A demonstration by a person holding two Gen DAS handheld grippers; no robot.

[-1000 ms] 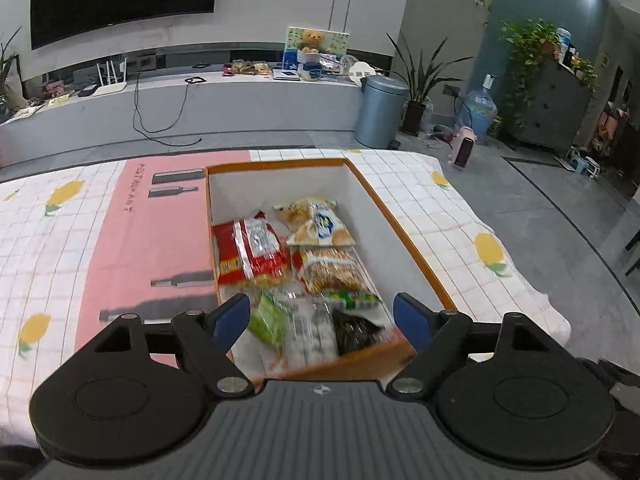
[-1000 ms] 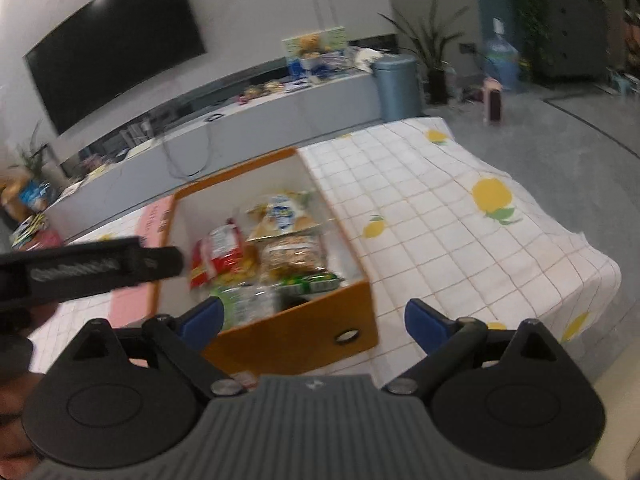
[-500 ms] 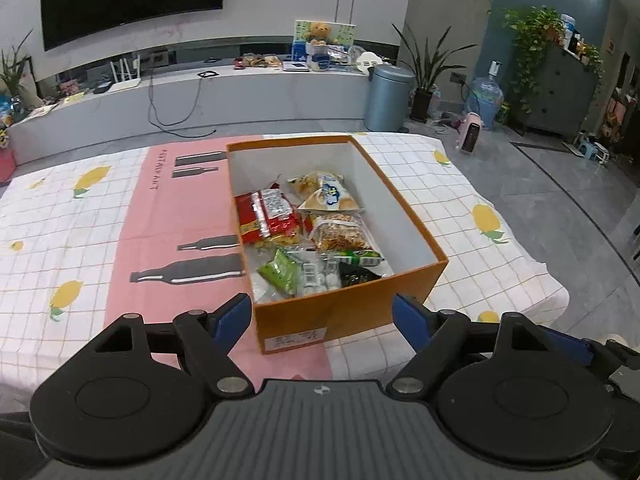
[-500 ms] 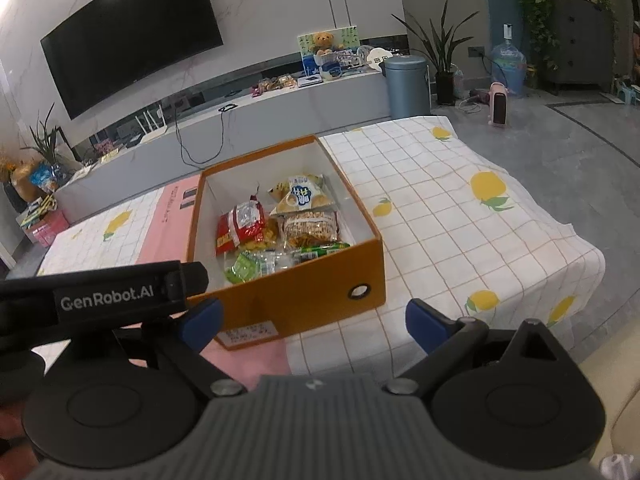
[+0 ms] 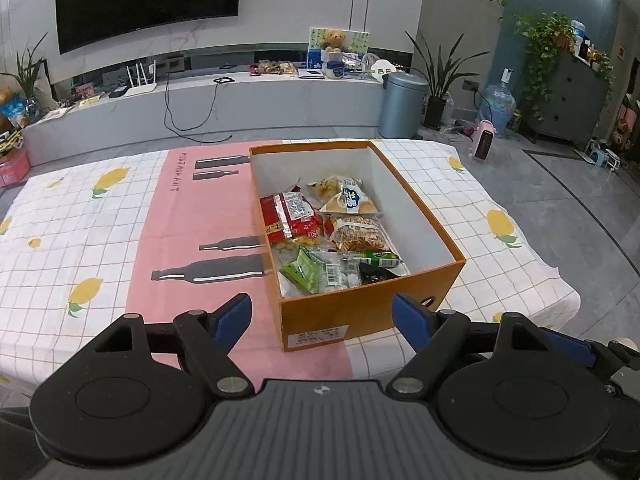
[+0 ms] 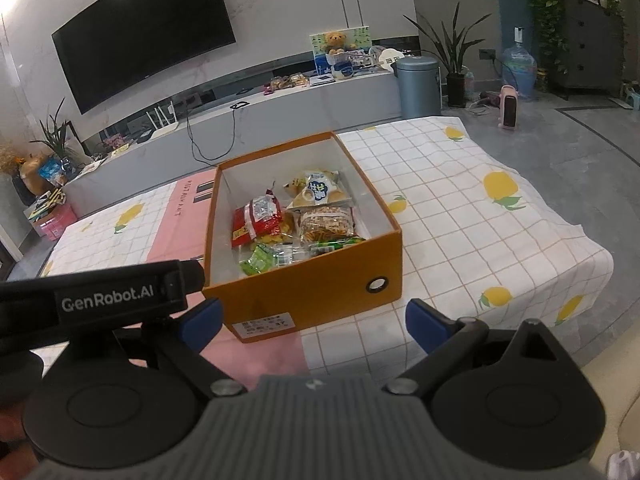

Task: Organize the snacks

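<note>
Both the left claw [image 5: 322, 312] and right claw [image 6: 314, 318] hang released, empty, low in frame. All snack packets [image 5: 320, 232] lie inside the orange box [image 5: 420, 216] at centre. Judgement: square up packets without crushing.

left gripper [image 5: 322, 314] pulled back from above orange box [image 5: 360, 312] | right gripper [image 6: 314, 320] withdrew too

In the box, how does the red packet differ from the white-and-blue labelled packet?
The red packet is opaque red with a silver label; the white-and-blue packet is clear, showing yellowish pieces. The red one lies by the box's left wall, the other further back, towards the right. Both lie flat inside the orange box.
</note>
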